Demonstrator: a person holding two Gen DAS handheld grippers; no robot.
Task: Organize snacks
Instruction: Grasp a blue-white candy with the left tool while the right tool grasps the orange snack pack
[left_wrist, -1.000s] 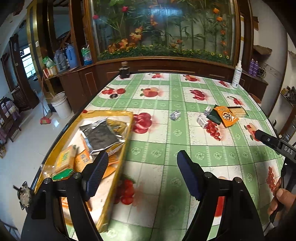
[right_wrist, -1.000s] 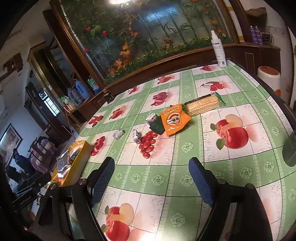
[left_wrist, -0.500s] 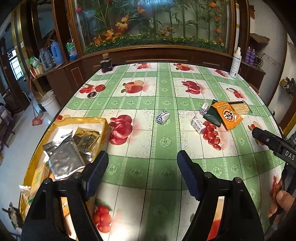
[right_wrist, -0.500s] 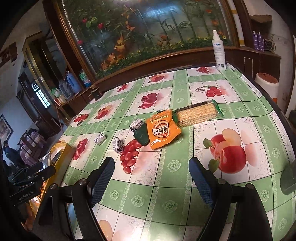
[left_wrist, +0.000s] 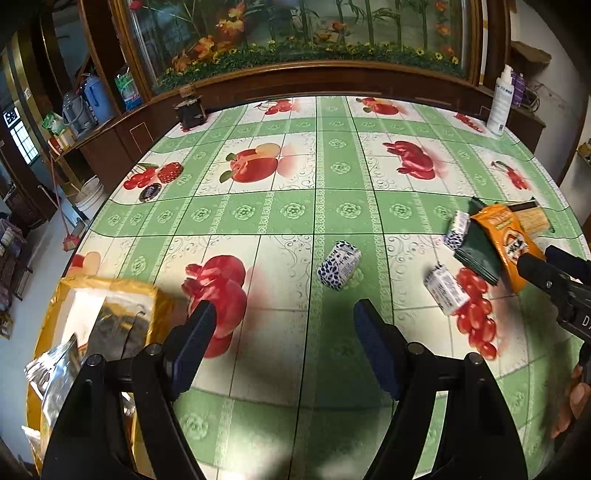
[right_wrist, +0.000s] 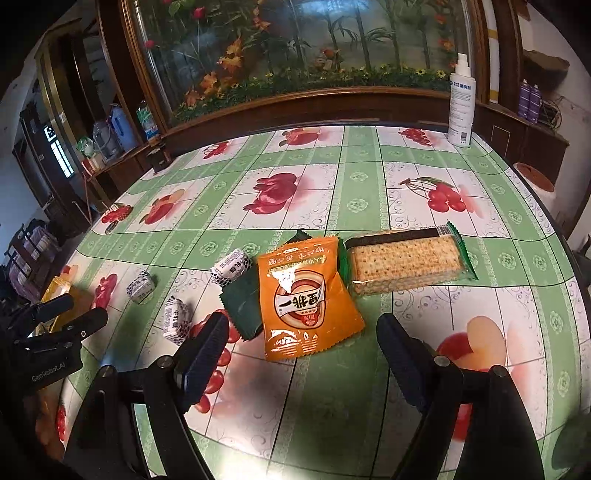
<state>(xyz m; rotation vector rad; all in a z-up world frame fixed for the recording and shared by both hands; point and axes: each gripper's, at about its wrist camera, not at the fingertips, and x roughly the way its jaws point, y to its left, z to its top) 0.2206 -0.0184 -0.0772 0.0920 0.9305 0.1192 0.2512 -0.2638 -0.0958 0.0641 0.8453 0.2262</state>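
In the right wrist view we see the orange snack packet (right_wrist: 307, 299) in the middle of the frame, with big characters printed in a white band; they look upside down from here and we cannot read the smaller lines. To its right, just beside it, lies the cracker pack (right_wrist: 405, 261), and a dark green sachet (right_wrist: 243, 301) lies partly under its left edge. The right gripper (right_wrist: 301, 350) stands wide open with nothing between its fingers, and the orange packet lies just in front of the gap. At the left edge of this view, "GenRobot.AI" is written on the other tool. In the left wrist view the left gripper (left_wrist: 284, 339) is also wide open and empty; a small blue-patterned wrapped candy (left_wrist: 339, 264) lies just ahead of it on the tablecloth (left_wrist: 280, 218), and the yellow tray (left_wrist: 110, 291) with foil bags is at the lower left.
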